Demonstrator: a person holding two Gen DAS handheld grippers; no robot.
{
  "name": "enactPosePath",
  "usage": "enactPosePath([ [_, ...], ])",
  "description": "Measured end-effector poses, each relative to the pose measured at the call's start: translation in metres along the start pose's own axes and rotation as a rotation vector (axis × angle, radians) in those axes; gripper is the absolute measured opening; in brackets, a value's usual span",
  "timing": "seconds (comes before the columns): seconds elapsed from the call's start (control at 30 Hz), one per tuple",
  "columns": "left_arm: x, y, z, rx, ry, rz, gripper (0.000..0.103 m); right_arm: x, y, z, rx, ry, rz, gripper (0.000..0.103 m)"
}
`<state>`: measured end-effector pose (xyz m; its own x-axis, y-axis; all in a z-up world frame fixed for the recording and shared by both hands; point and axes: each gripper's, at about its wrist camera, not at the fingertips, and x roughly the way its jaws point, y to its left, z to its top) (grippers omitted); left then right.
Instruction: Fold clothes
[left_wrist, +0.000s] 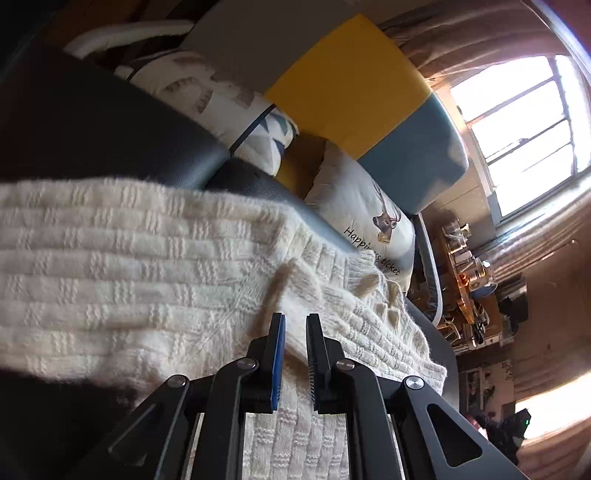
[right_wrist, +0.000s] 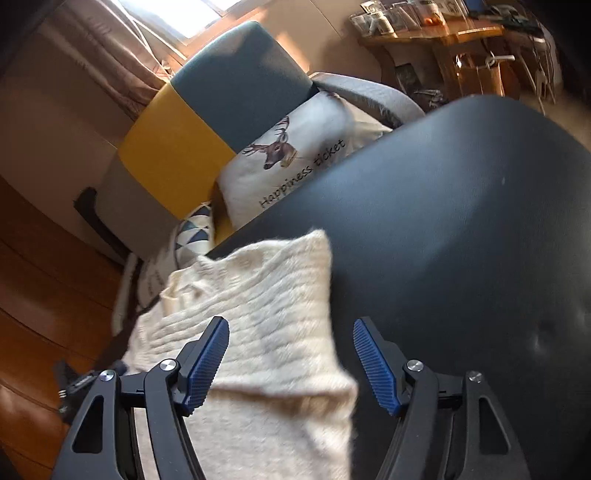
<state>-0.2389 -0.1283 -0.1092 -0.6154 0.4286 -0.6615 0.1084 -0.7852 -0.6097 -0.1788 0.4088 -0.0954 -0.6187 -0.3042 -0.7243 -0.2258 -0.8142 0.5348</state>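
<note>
Our left gripper (left_wrist: 295, 321) pinches a fold of the fuzzy, ribbed cream sweater (left_wrist: 129, 266) while our right gripper (right_wrist: 290, 328) spreads wide above it on the smooth black cushion (right_wrist: 461, 221)

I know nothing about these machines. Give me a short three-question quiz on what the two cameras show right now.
1. True or false: the right claw has its two fingers spread wide apart.
2. What does the cream knit sweater lie on? A) a wooden floor B) a dark padded surface C) a glass table
3. Fill in: the cushion with the words "Happiness ticket" carries a picture of a ____.

Key: 1 true; 2 B; 3 deer. The left claw has its fingers close together, with sweater fabric showing in the narrow gap.
</note>
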Motion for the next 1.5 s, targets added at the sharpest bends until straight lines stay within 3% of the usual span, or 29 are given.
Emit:
enactPosePath([
  [0.1, 0.008, -0.032, -0.003, 0.149, 0.008, 0.008, 0.020, 0.034, -0.016, 0.022, 0.038, 0.077, -0.013, 0.048],
  [0.23, 0.040, -0.079, -0.024, 0.371, 0.053, 0.019, 0.022, 0.070, -0.029, 0.035, 0.070, 0.166, 0.013, 0.044],
  [0.27, 0.049, -0.090, -0.032, 0.429, 0.063, 0.032, 0.022, 0.072, -0.025, 0.036, 0.038, 0.168, 0.003, 0.044],
  [0.37, 0.081, -0.111, -0.059, 0.572, 0.139, 0.087, 0.022, 0.080, -0.011, 0.041, -0.060, 0.174, -0.030, 0.014],
  [0.43, 0.101, -0.112, -0.080, 0.628, 0.202, 0.156, 0.022, 0.071, 0.017, 0.040, -0.236, 0.124, -0.077, 0.010],
  [0.5, 0.100, -0.107, -0.094, 0.648, 0.157, 0.172, 0.022, 0.073, 0.035, 0.034, -0.417, 0.099, -0.205, 0.010],
  [0.57, 0.095, -0.106, -0.100, 0.644, 0.141, 0.171, 0.022, 0.089, 0.032, 0.028, -0.488, 0.129, -0.306, 0.010],
  [0.6, 0.093, -0.107, -0.100, 0.634, 0.150, 0.164, 0.022, 0.094, 0.027, 0.027, -0.488, 0.129, -0.306, 0.010],
  [0.67, 0.088, -0.109, -0.098, 0.610, 0.160, 0.150, 0.022, 0.092, 0.020, 0.031, -0.440, 0.119, -0.254, 0.010],
  [0.8, 0.076, -0.138, -0.097, 0.599, 0.137, 0.031, 0.022, 0.074, -0.007, 0.043, -0.245, 0.146, -0.103, 0.020],
  [0.9, 0.086, -0.177, -0.105, 0.629, 0.162, -0.051, 0.023, 0.048, -0.025, 0.038, -0.079, 0.152, 0.078, 0.025],
  [1.0, 0.108, -0.211, -0.120, 0.676, 0.200, -0.087, 0.023, 0.035, -0.046, 0.012, 0.141, 0.225, 0.314, 0.026],
  [1.13, 0.136, -0.236, -0.132, 0.683, 0.255, -0.096, 0.023, 0.029, -0.068, -0.036, 0.380, 0.291, 0.471, 0.031],
  [1.3, 0.154, -0.241, -0.134, 0.623, 0.298, -0.100, 0.023, 0.043, -0.071, -0.060, 0.511, 0.253, 0.527, 0.032],
  [1.4, 0.160, -0.240, -0.136, 0.594, 0.323, -0.115, 0.023, 0.035, -0.085, -0.057, 0.585, 0.071, 0.436, 0.032],
  [1.5, 0.175, -0.237, -0.153, 0.608, 0.392, -0.106, 0.023, 0.027, -0.097, -0.063, 0.648, -0.044, 0.460, 0.032],
])
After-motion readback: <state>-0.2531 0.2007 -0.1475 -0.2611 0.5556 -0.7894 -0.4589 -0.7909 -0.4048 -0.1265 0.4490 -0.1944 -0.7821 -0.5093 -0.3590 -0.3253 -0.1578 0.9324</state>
